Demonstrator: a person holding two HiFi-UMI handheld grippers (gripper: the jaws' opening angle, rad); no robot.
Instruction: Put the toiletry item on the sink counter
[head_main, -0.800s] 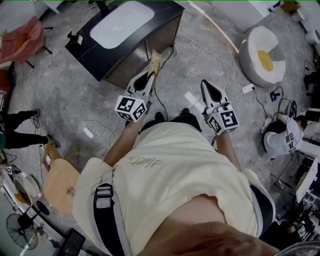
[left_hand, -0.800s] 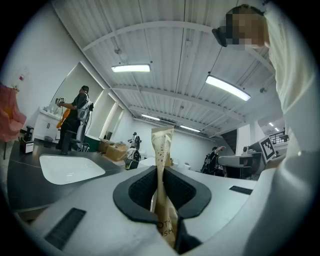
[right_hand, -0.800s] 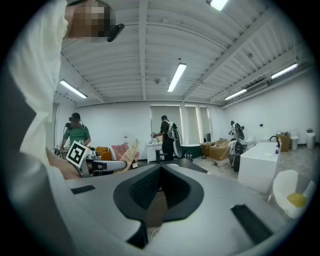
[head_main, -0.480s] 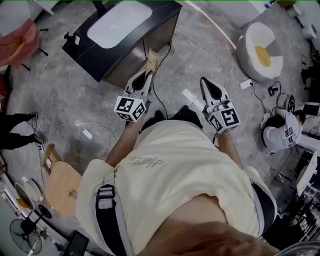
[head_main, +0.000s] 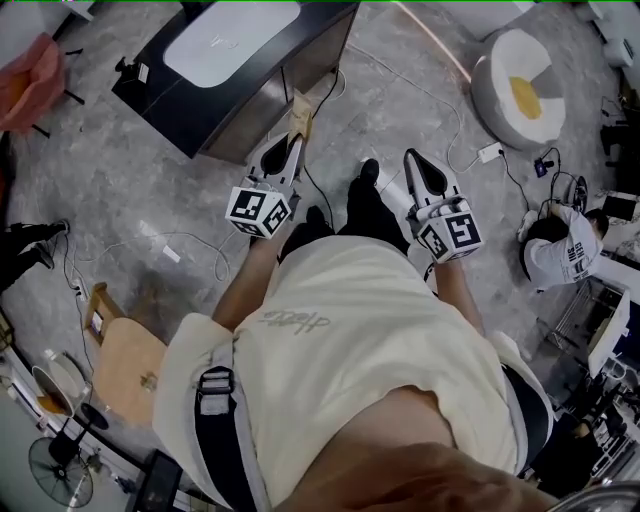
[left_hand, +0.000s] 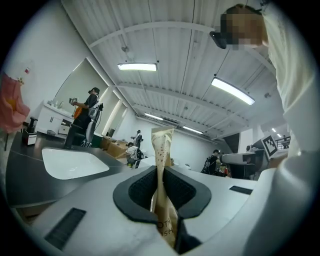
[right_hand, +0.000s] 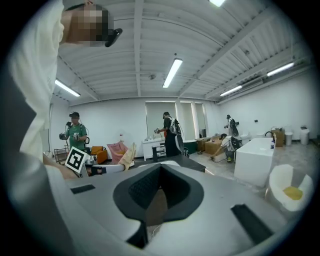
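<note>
The person's shoe (head_main: 368, 172) has stepped toward the sink counter (head_main: 185, 115). The left gripper (head_main: 293, 145) clamps a beige packet (head_main: 298, 110), possibly a toothbrush. The right gripper (head_main: 416, 165) is closed and empty.

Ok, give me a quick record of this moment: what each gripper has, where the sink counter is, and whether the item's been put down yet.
left gripper: jaws shut on a tan paper packet, which sticks out past the tips
right gripper: jaws together, nothing seen held
sink counter: dark top with a white basin, ahead of the person and to the left
packet versus counter: apart, packet in the air over the floor
task state: packet not yet on the counter
</note>
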